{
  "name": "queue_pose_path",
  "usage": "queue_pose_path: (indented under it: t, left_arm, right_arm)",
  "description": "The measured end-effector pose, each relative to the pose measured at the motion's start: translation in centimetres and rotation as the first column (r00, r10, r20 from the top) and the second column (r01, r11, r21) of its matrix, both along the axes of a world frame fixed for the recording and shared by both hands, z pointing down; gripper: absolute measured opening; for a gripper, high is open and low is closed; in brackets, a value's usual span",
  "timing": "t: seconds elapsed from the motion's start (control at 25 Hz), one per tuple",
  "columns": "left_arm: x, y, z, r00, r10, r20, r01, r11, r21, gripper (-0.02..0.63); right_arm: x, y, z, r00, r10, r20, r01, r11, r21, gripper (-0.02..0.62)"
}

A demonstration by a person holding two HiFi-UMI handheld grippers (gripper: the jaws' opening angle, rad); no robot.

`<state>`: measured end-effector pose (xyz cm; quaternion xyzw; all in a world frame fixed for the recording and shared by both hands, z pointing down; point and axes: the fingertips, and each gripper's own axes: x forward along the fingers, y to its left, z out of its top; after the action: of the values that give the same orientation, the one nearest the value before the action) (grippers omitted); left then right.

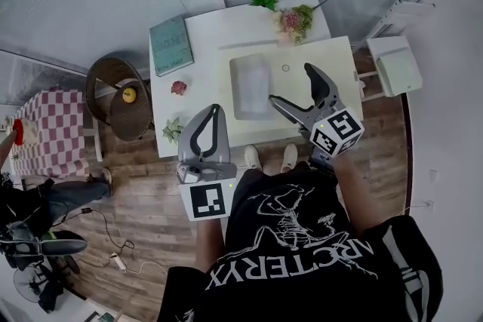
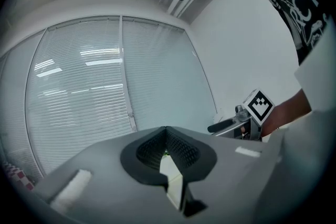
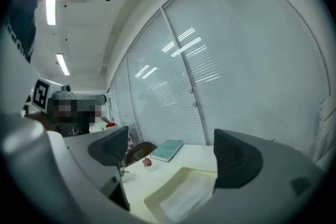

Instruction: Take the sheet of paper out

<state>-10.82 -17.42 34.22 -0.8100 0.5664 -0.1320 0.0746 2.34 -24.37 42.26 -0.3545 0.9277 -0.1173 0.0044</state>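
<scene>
A shallow cream tray (image 1: 235, 65) lies on the white table (image 1: 211, 34), with a pale sheet of paper (image 1: 253, 88) inside it. My right gripper (image 1: 291, 84) hovers over the tray's right side, jaws wide open and empty. In the right gripper view the tray (image 3: 157, 194) and the paper (image 3: 190, 196) lie below and between the open gripper (image 3: 172, 155). My left gripper (image 1: 213, 111) is held over the table's near edge, left of the tray, jaws shut on nothing. In the left gripper view its gripper (image 2: 167, 132) points at window blinds, and the right gripper (image 2: 242, 119) shows at the right.
A teal book (image 1: 171, 45) lies at the table's far left, with a small pink flower (image 1: 179, 87) and a green plant (image 1: 172, 130) nearer. Flowers (image 1: 294, 20) stand at the back. A wicker chair (image 1: 119, 96) is left of the table, a white unit (image 1: 396, 64) right.
</scene>
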Motion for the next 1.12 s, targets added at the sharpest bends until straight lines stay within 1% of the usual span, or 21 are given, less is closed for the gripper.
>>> queue_pose_path:
  t: [0.08,0.12,0.16,0.2,0.24,0.28,0.32,0.4,0.44,0.48,0.52,0.56,0.64,0.68,0.72,0.8,0.92,1.0,1.04,1.08,1.12]
  left_arm:
    - [0.1,0.2,0.0,1.000,0.004,0.010,-0.004,1.000,0.002,0.011]
    - [0.1,0.2,0.0,1.000,0.003,0.013,-0.003,1.000,0.001,0.011]
    - [0.1,0.3,0.0,1.000,0.002,0.013,-0.002,1.000,-0.002,0.011]
    - [0.0,0.5,0.0,1.000,-0.001,0.011,0.002,1.000,-0.004,0.012]
    - [-0.1,0.6,0.0,1.000,-0.006,0.009,0.006,1.000,-0.007,0.011]
    - [-0.3,0.7,0.1,1.000,-0.011,0.008,0.011,1.000,-0.013,0.011]
    - [-0.5,0.9,0.2,1.000,-0.018,0.007,0.018,1.000,-0.020,0.011]
    - [-1.0,1.1,0.4,1.000,-0.031,0.008,0.031,0.999,-0.031,0.012]
    - [-1.2,1.2,0.5,0.999,-0.038,0.010,0.038,0.999,-0.036,0.011]
    - [-1.5,1.4,0.6,0.999,-0.046,0.014,0.047,0.998,-0.041,0.012]
    - [-1.8,1.7,0.7,0.998,-0.057,0.018,0.057,0.997,-0.046,0.012]
    - [-2.2,2.0,0.7,0.997,-0.071,0.020,0.072,0.996,-0.052,0.011]
    - [-3.1,2.7,1.0,0.994,-0.106,0.022,0.107,0.992,-0.068,0.011]
    - [-3.6,3.0,1.1,0.992,-0.125,0.025,0.127,0.989,-0.077,0.011]
    - [-4.2,3.4,1.2,0.989,-0.145,0.030,0.147,0.985,-0.086,0.011]
    - [-5.4,4.2,1.3,0.982,-0.182,0.049,0.186,0.978,-0.097,0.011]
    - [-6.8,5.3,1.3,0.971,-0.226,0.074,0.233,0.967,-0.100,0.012]
    - [-7.6,6.0,1.5,0.964,-0.252,0.085,0.260,0.960,-0.105,0.012]
    - [-7.9,6.3,1.6,0.960,-0.265,0.087,0.274,0.956,-0.107,0.011]
    - [-8.2,6.6,1.6,0.956,-0.277,0.090,0.286,0.952,-0.109,0.012]
    - [-8.5,6.9,1.5,0.953,-0.289,0.095,0.298,0.948,-0.110,0.012]
  right_arm:
    - [-0.1,-0.1,1.7,0.999,-0.030,0.037,0.033,0.996,-0.077,0.471]
    - [0.0,-0.3,2.9,0.997,-0.041,0.072,0.050,0.989,-0.137,0.471]
    - [0.1,-0.6,4.4,0.993,-0.048,0.111,0.071,0.976,-0.208,0.471]
    - [0.2,-0.9,6.0,0.987,-0.052,0.154,0.095,0.953,-0.286,0.471]
    - [0.3,-1.3,7.9,0.978,-0.047,0.204,0.121,0.922,-0.368,0.471]
    - [0.4,-1.6,9.8,0.964,-0.031,0.263,0.151,0.880,-0.451,0.471]
    - [0.5,-2.0,11.9,0.945,-0.002,0.328,0.187,0.825,-0.534,0.471]
    - [0.6,-2.8,15.9,0.890,0.087,0.447,0.273,0.683,-0.677,0.471]
    - [0.5,-3.1,17.7,0.862,0.135,0.489,0.315,0.613,-0.725,0.471]
    - [0.3,-3.5,19.2,0.838,0.174,0.517,0.351,0.553,-0.756,0.471]
    - [0.1,-3.8,20.5,0.823,0.201,0.531,0.377,0.506,-0.776,0.471]
    - [-0.2,-4.0,21.7,0.818,0.217,0.532,0.392,0.465,-0.793,0.471]
    - [-0.9,-4.2,24.2,0.832,0.232,0.504,0.394,0.392,-0.831,0.471]
    - [-1.1,-4.3,25.5,0.842,0.241,0.483,0.384,0.360,-0.850,0.471]
    - [-1.2,-4.5,26.6,0.850,0.253,0.462,0.372,0.335,-0.866,0.469]
    - [-1.6,-5.1,28.3,0.854,0.281,0.438,0.355,0.299,-0.886,0.469]
    - [-2.6,-5.7,29.3,0.839,0.297,0.456,0.386,0.265,-0.884,0.448]
    - [-3.6,-5.7,29.7,0.844,0.268,0.465,0.407,0.246,-0.880,0.413]
    - [-4.1,-5.5,30.2,0.857,0.244,0.454,0.403,0.232,-0.885,0.346]
    - [-4.6,-5.3,30.9,0.871,0.225,0.438,0.394,0.216,-0.894,0.198]
    - [-5.1,-5.1,31.5,0.879,0.218,0.425,0.386,0.199,-0.901,0.097]
